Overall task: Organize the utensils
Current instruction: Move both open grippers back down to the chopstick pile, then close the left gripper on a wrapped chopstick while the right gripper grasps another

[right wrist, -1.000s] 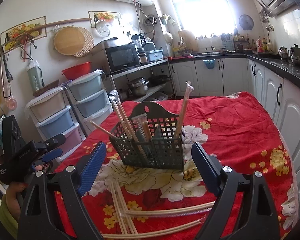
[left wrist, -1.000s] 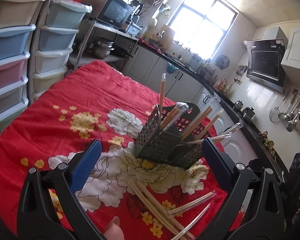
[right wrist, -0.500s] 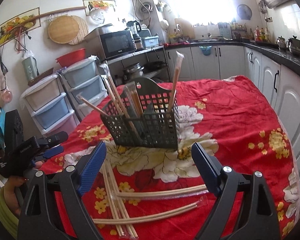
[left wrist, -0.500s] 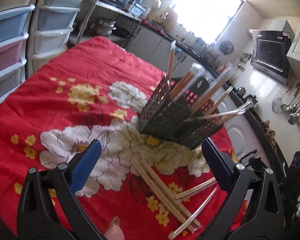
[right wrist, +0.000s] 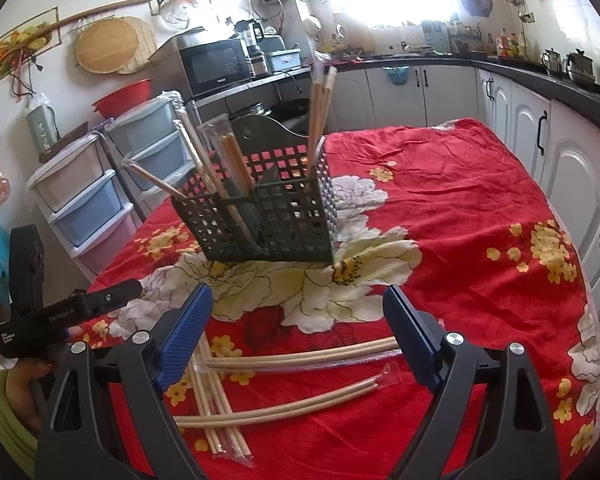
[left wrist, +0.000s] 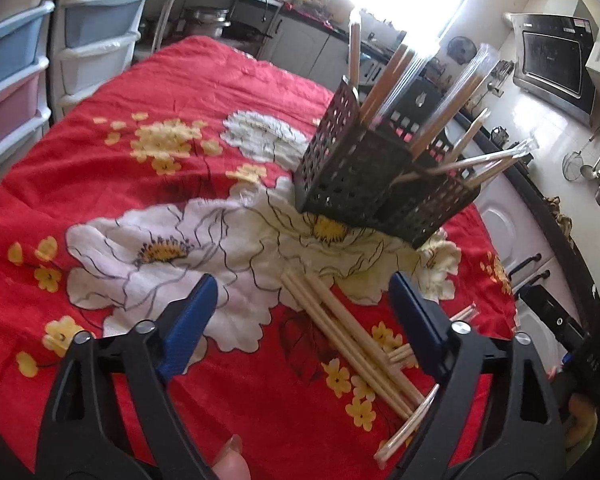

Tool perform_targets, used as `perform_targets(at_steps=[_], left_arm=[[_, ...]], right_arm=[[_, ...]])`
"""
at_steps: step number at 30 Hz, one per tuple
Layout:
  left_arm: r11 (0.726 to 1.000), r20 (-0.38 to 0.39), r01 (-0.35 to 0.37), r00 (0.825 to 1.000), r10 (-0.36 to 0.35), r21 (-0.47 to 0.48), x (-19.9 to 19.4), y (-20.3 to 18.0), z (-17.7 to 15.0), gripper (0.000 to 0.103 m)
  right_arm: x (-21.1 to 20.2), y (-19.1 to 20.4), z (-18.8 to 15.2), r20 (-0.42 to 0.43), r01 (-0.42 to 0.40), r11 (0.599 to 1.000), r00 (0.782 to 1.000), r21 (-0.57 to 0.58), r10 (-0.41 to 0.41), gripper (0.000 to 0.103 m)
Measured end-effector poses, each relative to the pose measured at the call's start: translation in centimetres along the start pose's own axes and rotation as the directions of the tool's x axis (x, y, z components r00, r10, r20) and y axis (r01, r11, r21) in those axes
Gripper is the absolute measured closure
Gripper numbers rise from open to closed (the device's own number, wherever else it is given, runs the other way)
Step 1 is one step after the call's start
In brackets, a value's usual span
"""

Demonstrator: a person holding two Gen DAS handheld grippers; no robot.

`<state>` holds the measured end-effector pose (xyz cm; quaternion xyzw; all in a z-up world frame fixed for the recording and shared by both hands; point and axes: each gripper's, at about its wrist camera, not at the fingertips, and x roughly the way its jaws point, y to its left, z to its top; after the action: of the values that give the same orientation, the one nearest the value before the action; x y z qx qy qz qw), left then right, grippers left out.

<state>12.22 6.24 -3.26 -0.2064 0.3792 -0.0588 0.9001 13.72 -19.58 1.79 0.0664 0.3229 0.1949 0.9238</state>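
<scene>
A dark green perforated utensil basket (left wrist: 372,188) (right wrist: 268,216) stands on the red floral tablecloth (left wrist: 148,128) and holds several wrapped chopstick pairs upright. Loose chopstick pairs (left wrist: 348,340) (right wrist: 292,360) lie on the cloth in front of it, some in clear wrappers. My left gripper (left wrist: 304,320) is open and empty, hovering just above the near end of the loose chopsticks. My right gripper (right wrist: 296,328) is open and empty above the loose chopsticks (right wrist: 220,412). The left gripper body (right wrist: 60,312) shows at the left of the right wrist view.
Plastic drawer towers (left wrist: 16,60) (right wrist: 88,200) stand beside the table's left side. White kitchen cabinets (right wrist: 540,132) and a dark counter run along the far and right sides. A microwave (right wrist: 216,64) sits on a shelf behind the table.
Both grippers have come lower and closer to the loose chopsticks and the basket. Both stay open and empty.
</scene>
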Motion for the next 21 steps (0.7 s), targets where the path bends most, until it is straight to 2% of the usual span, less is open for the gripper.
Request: perform_targets(at_steps=[5, 13, 16, 21], left_arm=[[1.000, -0.051, 0.013, 0.999, -0.014, -0.026, 1.2, 0.6, -0.5, 0.042], [0.991, -0.131, 0.068, 0.988, -0.083, -0.111, 3.5, 2.0, -1.0, 0.077], [0.984, -0.156, 0.087, 0.982, -0.111, -0.154, 4.6, 2.6, -0.9, 0.083], [0.975, -0.160, 0.097, 0.979, -0.129, -0.198, 5.6, 3.0, 0.0, 0.083]], right_arm=[[0.3, -1.1, -0.4, -0.020, 0.020, 1.000, 1.000, 0.017, -0.020, 0.019], [0.7, -3.0, -1.0, -0.046, 0.062, 0.997, 0.997, 0.045, -0.060, 0.019], [0.8, -3.6, -1.1, -0.053, 0.078, 0.995, 0.996, 0.055, -0.075, 0.019], [1.3, -4.5, -1.3, -0.080, 0.105, 0.992, 0.992, 0.064, -0.099, 0.019]])
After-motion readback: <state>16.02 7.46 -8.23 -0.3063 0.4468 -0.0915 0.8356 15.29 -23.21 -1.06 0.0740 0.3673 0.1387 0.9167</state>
